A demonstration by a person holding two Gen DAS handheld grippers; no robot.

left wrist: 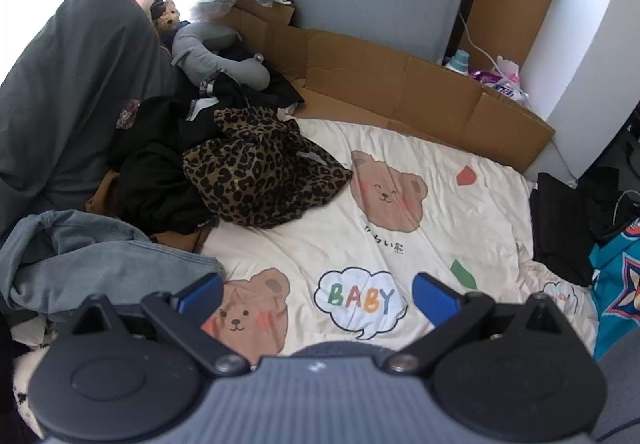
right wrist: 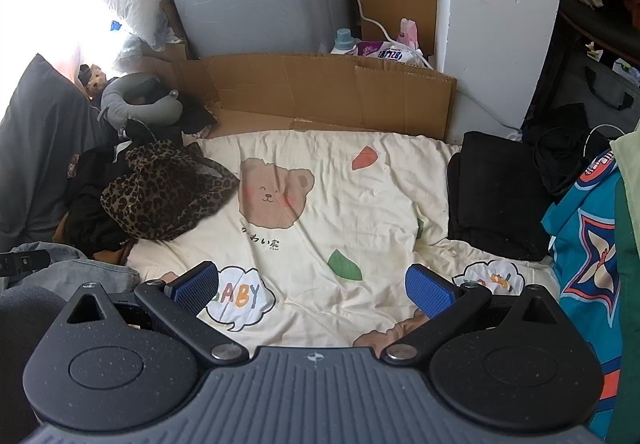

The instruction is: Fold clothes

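Cream bear-print bedspread (left wrist: 360,244), bare centre. Leopard-print garment (left wrist: 256,179), ten o'clock, crumpled on dark pile: soft, light, limp; likely best pinched at an edge. Left gripper (left wrist: 316,294), right gripper (right wrist: 312,286): fingers wide, empty.

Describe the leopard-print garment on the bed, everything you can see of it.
The leopard-print garment is soft, thin-looking fabric, tan with dark brown and black spots. It lies crumpled and unfolded, bunched into loose folds with a small pale tag showing near its upper right. It sits at the left side of the cream bear-print bedspread, its right edge spread onto the sheet, its left side resting against and partly over a pile of black clothes. Neither gripper touches it.
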